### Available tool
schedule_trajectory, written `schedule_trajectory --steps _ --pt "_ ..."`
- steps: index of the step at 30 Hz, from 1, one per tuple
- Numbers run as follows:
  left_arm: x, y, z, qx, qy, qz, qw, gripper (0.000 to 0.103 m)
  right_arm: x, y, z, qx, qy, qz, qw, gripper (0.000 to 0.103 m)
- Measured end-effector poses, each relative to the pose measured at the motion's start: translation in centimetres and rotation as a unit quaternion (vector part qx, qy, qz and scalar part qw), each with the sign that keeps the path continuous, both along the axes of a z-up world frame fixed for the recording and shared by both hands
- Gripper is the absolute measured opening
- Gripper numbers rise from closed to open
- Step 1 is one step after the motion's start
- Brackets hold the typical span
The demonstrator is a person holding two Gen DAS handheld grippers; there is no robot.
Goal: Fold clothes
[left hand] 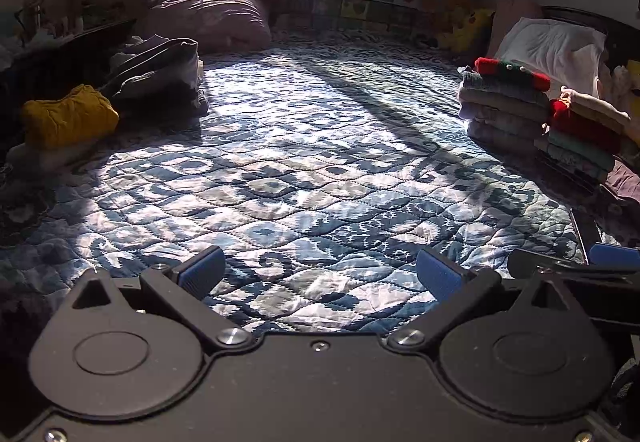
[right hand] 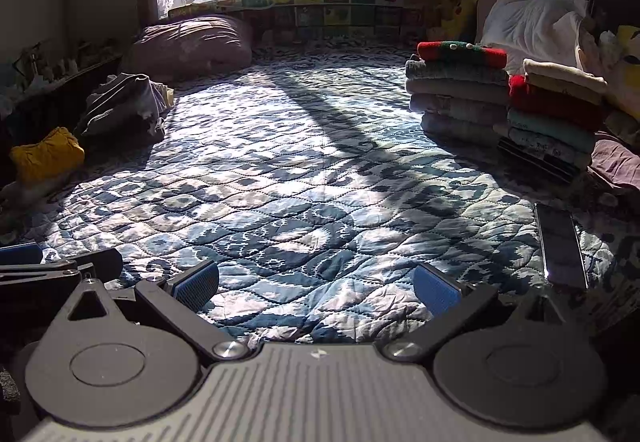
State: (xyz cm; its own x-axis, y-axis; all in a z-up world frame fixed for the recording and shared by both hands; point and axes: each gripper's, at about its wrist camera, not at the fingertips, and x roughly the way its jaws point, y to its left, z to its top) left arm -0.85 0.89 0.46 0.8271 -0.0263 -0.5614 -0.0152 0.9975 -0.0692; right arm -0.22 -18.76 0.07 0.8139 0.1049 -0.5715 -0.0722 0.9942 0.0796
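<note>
No legible writing is seen. Both the left tool [left hand: 320, 274] and right tool [right hand: 316, 284] are held released, empty, low over the quilted bed [right hand: 304, 178].

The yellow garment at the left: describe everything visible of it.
The yellow garment is a mustard, soft-looking cloth, bunched into a rumpled, unfolded lump with creases across its top. It sits at the left edge of the quilt, in shade, resting on a pale cloth beneath it. A dark pile lies just behind it. Neither gripper touches it.
</note>
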Motion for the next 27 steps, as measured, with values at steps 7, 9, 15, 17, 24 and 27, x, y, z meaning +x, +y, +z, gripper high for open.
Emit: schedule_trajectory --steps 7,9,15,17,24,27 --pt "-0.6 0.1 0.5 -0.001 -0.005 0.002 1.0000 0.103 -0.5 0.2 0.6 -0.001 -0.006 0.000 1.000 0.103" --pt "-0.6 0.3 0.7 -0.002 -0.006 0.002 1.0000 0.103 -0.6 0.2 0.7 -0.002 -0.008 -0.001 1.000 0.103" --pt "-1.1 0.2 1.5 0.000 -0.012 0.003 0.9999 0.103 -1.0 0.2 1.4 0.000 -0.012 0.000 1.000 0.103" --pt "-1.2 0.2 1.7 -0.001 -0.012 0.004 0.9999 0.103 -1.1 0.2 1.6 0.001 -0.013 0.000 1.000 0.103" --pt "-1.1 0.3 2.0 -0.003 -0.015 0.005 0.9999 0.103 -0.9 0.1 2.0 0.010 -0.007 0.001 1.000 0.102" --pt "-1.0 0.4 2.1 -0.004 -0.015 0.006 0.9999 0.103 -0.7 0.2 2.0 0.009 -0.006 -0.001 1.000 0.102"
